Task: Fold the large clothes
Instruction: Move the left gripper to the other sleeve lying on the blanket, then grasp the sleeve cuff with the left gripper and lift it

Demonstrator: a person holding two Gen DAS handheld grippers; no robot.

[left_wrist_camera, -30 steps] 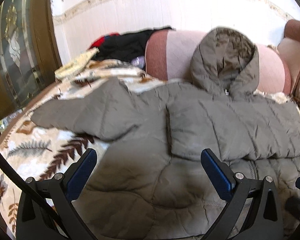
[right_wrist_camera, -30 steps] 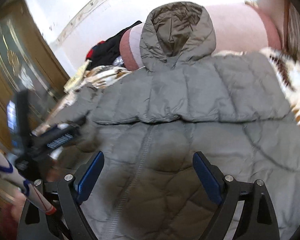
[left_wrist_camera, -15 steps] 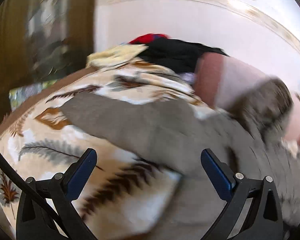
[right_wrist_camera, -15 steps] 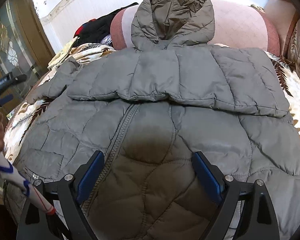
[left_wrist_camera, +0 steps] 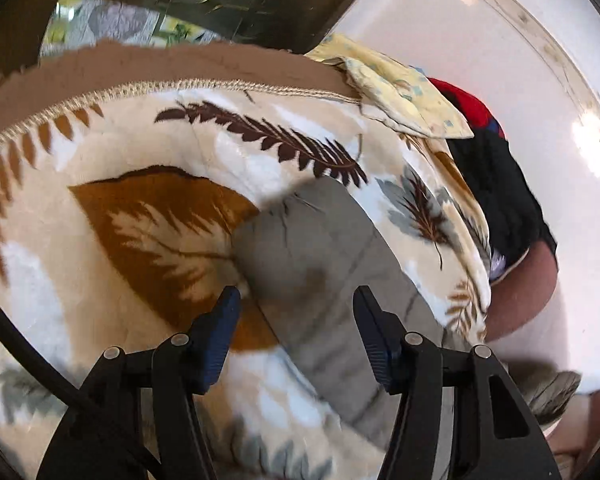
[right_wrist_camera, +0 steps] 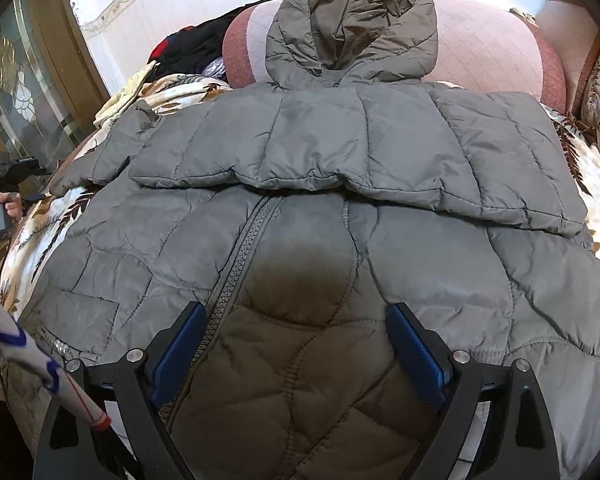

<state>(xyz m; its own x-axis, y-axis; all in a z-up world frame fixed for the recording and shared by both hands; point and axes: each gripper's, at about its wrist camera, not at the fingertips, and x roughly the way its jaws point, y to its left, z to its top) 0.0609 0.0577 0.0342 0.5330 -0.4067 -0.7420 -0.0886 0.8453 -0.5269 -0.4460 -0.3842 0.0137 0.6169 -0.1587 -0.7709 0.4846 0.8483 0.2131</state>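
A grey hooded puffer jacket (right_wrist_camera: 340, 208) lies front up on a leaf-patterned blanket (right_wrist_camera: 40, 232). One sleeve is folded across its chest and its hood (right_wrist_camera: 352, 28) rests on a pink bolster. Its other sleeve (left_wrist_camera: 320, 264) stretches out to the left over the blanket (left_wrist_camera: 120, 208). My left gripper (left_wrist_camera: 296, 300) is open, its jaws on either side of that sleeve near the cuff, not closed on it. My right gripper (right_wrist_camera: 296, 316) is open and empty just above the jacket's lower front, beside the zip (right_wrist_camera: 240, 264).
A pink bolster (right_wrist_camera: 488, 48) lies at the head of the bed. Black and red clothes (right_wrist_camera: 196, 44) and a yellow cloth (left_wrist_camera: 400, 100) are piled at the far left corner. A wooden glazed door (right_wrist_camera: 28, 92) stands to the left.
My left gripper has swung left and down to the outstretched sleeve's cuff, and its jaws have narrowed. My right gripper has moved slightly closer to the jacket front.
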